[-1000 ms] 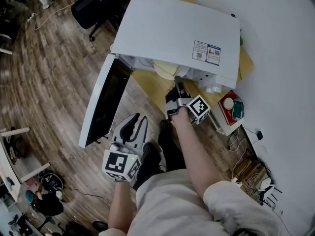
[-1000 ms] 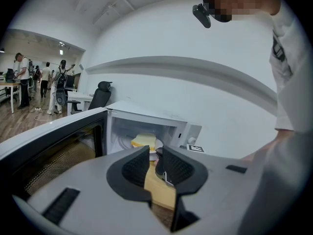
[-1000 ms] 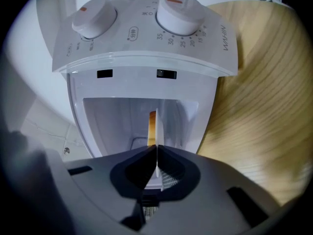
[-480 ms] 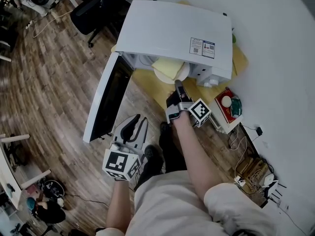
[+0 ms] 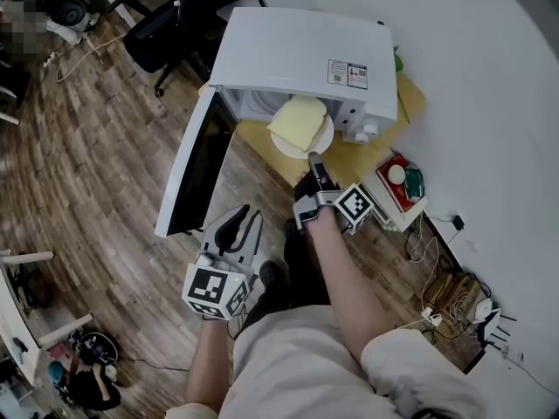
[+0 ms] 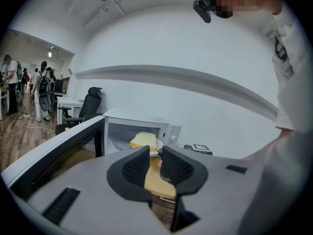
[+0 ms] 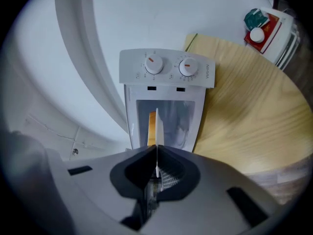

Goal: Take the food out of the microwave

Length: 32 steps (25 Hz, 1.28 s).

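The white microwave stands on a low wooden table with its door swung open to the left. A white plate bearing a pale yellow slab of food hangs just in front of the cavity. My right gripper is shut on the plate's near rim. In the right gripper view the plate shows edge-on between the closed jaws, with the food beside it. My left gripper hovers lower left by the door, open by a narrow gap, holding nothing.
A red box with a white and a green item sits right of the table. Cables lie along the wall. A black office chair stands behind the microwave. The control panel with two dials faces the right gripper.
The plate with the food has come out of the microwave cavity toward me, drawn by the shut right gripper. The left gripper has drifted slightly, still holding nothing.
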Available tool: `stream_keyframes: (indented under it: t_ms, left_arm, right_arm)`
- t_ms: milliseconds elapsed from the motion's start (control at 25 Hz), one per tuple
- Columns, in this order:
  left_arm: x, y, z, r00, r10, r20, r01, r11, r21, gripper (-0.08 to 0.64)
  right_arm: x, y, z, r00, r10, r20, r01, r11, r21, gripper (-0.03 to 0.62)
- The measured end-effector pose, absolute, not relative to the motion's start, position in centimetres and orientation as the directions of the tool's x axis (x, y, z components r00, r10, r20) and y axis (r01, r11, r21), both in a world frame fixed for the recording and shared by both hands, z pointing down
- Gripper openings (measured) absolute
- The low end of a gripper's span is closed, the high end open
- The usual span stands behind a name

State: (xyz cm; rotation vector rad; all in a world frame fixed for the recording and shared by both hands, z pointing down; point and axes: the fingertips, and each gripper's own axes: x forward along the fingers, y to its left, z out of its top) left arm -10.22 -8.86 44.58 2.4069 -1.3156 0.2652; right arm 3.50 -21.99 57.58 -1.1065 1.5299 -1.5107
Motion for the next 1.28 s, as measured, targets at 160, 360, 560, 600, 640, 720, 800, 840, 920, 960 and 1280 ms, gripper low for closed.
stream_keyframes:
  t_ms: [160,360,560,600,640,720,800,840,920,960,1280]
  left_arm:
    - [-10.3,-6.9,44.0,0.555,-0.764,0.329,-0.832,-0.502,0.237,0.077]
    - [-10.6,-4.3,43.2,0.569,-0.760,0.314,-0.822,-0.519,0.235,0.077]
    - [-10.5,-3.1,42.6,0.586,-0.756,0.290,-0.810,-0.541,0.228,0.077]
    - [-10.4,-2.9,42.6,0.590,-0.756,0.285,-0.807,-0.545,0.227,0.077]
    - [-10.4,-2.6,42.5,0.593,-0.755,0.280,-0.805,-0.548,0.226,0.077]
    - [-10.3,-2.1,42.2,0.597,-0.755,0.271,-0.802,-0.554,0.223,0.077]
    - [-10.2,-1.7,41.8,0.602,-0.755,0.260,-0.798,-0.560,0.222,0.077]
    - [-10.2,-1.5,41.5,0.605,-0.754,0.256,-0.796,-0.563,0.221,0.077]
    - [-10.1,-1.1,41.2,0.608,-0.754,0.249,-0.794,-0.567,0.220,0.077]
    - [-10.1,-0.9,41.1,0.609,-0.754,0.247,-0.793,-0.569,0.219,0.077]
    - [-9.7,0.3,40.3,0.617,-0.749,0.240,-0.787,-0.583,0.204,0.077]
  right_arm:
    - [3.7,-19.2,56.7,-0.368,-0.926,0.087,-0.083,-0.060,-0.995,0.005]
    - [4.1,-15.5,54.7,-0.351,-0.934,0.073,-0.071,-0.051,-0.996,0.005]
    - [4.6,-12.8,52.2,-0.336,-0.940,0.059,-0.075,-0.035,-0.997,0.005]
    - [4.7,-12.3,51.7,-0.333,-0.941,0.056,-0.075,-0.033,-0.997,0.005]
    - [4.8,-11.7,51.2,-0.331,-0.942,0.054,-0.076,-0.030,-0.997,0.005]
    - [4.8,-10.6,50.1,-0.332,-0.942,0.043,-0.076,-0.019,-0.997,0.005]
    - [4.7,-9.6,48.9,-0.335,-0.942,0.035,-0.071,-0.012,-0.997,0.005]
    - [4.6,-9.1,48.4,-0.336,-0.941,0.036,-0.072,-0.012,-0.997,0.005]
    - [4.5,-8.1,47.5,-0.338,-0.941,0.035,-0.077,-0.010,-0.997,0.005]
    - [4.4,-7.7,47.0,-0.338,-0.941,0.032,-0.076,-0.007,-0.997,0.005]
    - [3.6,-4.2,43.9,-0.351,-0.936,-0.009,-0.048,0.028,-0.998,0.005]
